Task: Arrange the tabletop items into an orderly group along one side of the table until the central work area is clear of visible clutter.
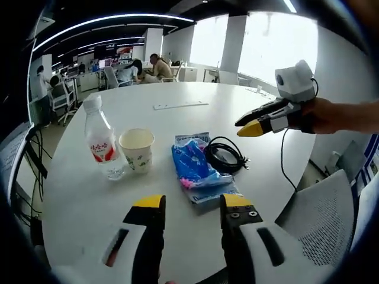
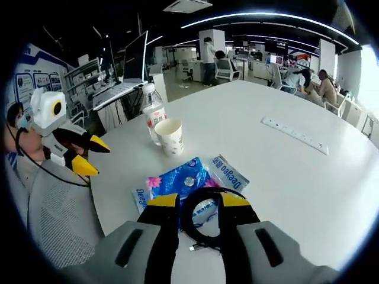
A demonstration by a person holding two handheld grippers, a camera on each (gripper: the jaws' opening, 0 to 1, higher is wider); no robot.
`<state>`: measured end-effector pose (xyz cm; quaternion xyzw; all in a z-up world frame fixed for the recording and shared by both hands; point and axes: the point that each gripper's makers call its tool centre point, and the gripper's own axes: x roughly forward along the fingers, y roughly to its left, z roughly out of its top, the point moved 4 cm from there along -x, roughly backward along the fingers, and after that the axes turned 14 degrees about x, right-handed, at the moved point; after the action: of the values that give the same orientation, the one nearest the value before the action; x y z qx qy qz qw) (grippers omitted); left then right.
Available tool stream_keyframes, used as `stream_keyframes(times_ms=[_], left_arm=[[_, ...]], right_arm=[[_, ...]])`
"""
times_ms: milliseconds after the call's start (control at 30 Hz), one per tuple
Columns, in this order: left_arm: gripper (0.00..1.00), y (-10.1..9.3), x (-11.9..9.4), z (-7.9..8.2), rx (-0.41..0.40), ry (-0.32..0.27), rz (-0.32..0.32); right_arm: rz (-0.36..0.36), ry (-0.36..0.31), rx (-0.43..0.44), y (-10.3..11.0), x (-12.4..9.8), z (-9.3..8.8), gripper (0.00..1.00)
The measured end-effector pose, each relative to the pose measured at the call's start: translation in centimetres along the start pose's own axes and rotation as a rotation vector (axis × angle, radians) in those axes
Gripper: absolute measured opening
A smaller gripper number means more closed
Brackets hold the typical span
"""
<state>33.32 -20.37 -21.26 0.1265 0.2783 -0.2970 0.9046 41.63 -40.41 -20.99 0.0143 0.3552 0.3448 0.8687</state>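
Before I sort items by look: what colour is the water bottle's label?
Red with white lettering, on the clear plastic water bottle; clearest in the left gripper view.

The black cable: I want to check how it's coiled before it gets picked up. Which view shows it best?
The left gripper view: the black cable lies whole and unobstructed beside the blue packet. In the right gripper view the cable sits between the right gripper's own jaws, which hide its sides.

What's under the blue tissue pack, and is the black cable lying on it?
The blue tissue pack lies on a flat blue-and-white packet whose edges stick out. The black cable coil rests beside the pack, overlapping that packet's edge. Whatever the pack covers is hidden.
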Motion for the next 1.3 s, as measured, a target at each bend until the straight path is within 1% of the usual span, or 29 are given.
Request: stream_keyframes(times_ms=[233, 400, 600, 667, 800, 967, 1133, 1300], left_arm=[[0.36, -0.9, 0.2, 0.3, 0.003, 0.002, -0.007], [0.36, -0.9, -0.1, 0.6, 0.003, -0.001, -0.001], [0.36, -0.6, -0.4, 0.6, 0.003, -0.001, 0.009], [0.36, -0.6, -0.6, 0.7, 0.003, -0.001, 0.009], [0.36, -0.6, -0.6, 0.6, 0.006, 0.006, 0.011], [0.36, -0.4, -1.0, 0.8, 0.006, 0.009, 0.021], [0.36, -0.4, -1.5, 1.1, 0.008, 0.009, 0.032], [0.37, -0.1, -1.9, 1.1, 0.001, 0.010, 0.047]], right_arm=[[-0.040, -0.006, 0.042, -1.9, -2.2, -1.7, 0.24], [-0.070, -0.014, 0.080, -3.2, -3.5, -2.9, 0.23], [-0.093, -0.014, 0.105, -4.0, -4.3, -3.9, 0.23], [-0.103, -0.025, 0.126, -4.5, -4.5, -4.1, 0.23], [-0.104, -0.029, 0.152, -4.8, -4.5, -4.7, 0.22], [-0.097, -0.024, 0.186, -5.1, -3.8, -5.3, 0.22], [-0.096, -0.017, 0.210, -5.3, -3.1, -5.6, 0.23], [-0.092, -0.021, 0.249, -5.8, -1.9, -5.5, 0.23]])
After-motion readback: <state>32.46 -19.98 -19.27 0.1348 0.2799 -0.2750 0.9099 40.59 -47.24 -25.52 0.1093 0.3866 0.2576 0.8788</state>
